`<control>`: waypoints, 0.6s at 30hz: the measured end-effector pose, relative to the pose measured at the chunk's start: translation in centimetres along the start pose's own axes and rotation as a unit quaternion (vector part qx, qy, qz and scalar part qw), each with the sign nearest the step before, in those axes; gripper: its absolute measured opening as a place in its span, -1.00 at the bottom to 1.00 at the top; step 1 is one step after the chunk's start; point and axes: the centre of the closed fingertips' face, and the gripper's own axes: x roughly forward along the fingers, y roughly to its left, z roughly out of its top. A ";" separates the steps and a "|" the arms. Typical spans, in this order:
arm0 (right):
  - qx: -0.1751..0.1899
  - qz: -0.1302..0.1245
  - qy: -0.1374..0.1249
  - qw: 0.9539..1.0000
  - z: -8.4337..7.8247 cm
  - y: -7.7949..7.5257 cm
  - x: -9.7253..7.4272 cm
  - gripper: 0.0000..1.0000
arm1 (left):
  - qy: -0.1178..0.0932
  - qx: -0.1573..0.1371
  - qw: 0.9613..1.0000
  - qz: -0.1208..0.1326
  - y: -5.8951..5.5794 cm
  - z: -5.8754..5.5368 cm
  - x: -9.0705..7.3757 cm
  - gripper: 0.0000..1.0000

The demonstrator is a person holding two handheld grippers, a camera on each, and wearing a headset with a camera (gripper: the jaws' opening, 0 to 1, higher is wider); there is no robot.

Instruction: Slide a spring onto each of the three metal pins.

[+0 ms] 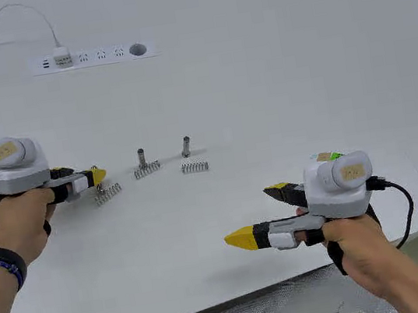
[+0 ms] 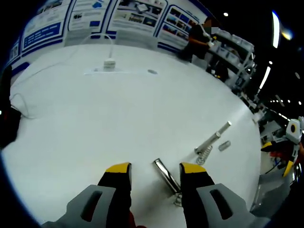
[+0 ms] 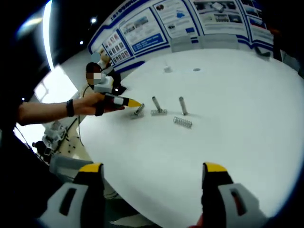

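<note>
The white table point(image 1: 260, 78) carries 3 metal pins standing in a row at the middle left of the head view. The middle pin point(image 1: 141, 157) and the right pin point(image 1: 186, 145) are in plain sight, and the left pin point(image 2: 165, 175) is partly hidden there behind a gripper tip. 3 springs lie flat on the table, 1 by each pin. The left spring point(image 1: 108, 193) is just below and right of the left pin. The middle spring point(image 1: 147, 169) lies against the foot of the middle pin. The right spring point(image 1: 194, 167) sits just below the right pin, apart from it.

The left gripper point(image 1: 95, 176) is at the left of the head view, its yellow tip just above the left pin. In the left gripper view its jaws stand moderately apart with that pin rising between them; I cannot tell whether either jaw touches it.

The right gripper point(image 1: 258, 213) hangs at the lower right, jaws spread wide and holding nothing, well apart from the pins.

A power strip point(image 1: 92, 57) with 1 white plug lies at the upper left.
</note>
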 end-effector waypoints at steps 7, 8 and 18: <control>0.000 0.003 0.001 1.000 0.0 0.1 0.3 0.73 | 0.004 0.013 1.000 0.012 -0.4 0.1 0.4 -0.35; -0.001 0.003 0.001 1.000 0.1 0.1 0.4 0.73 | 0.006 0.022 1.000 0.015 -0.5 0.0 0.5 -0.38; -0.003 0.005 -0.001 1.000 0.5 0.2 0.5 0.73 | 0.028 0.100 0.994 0.046 0.0 -0.5 1.3 -0.67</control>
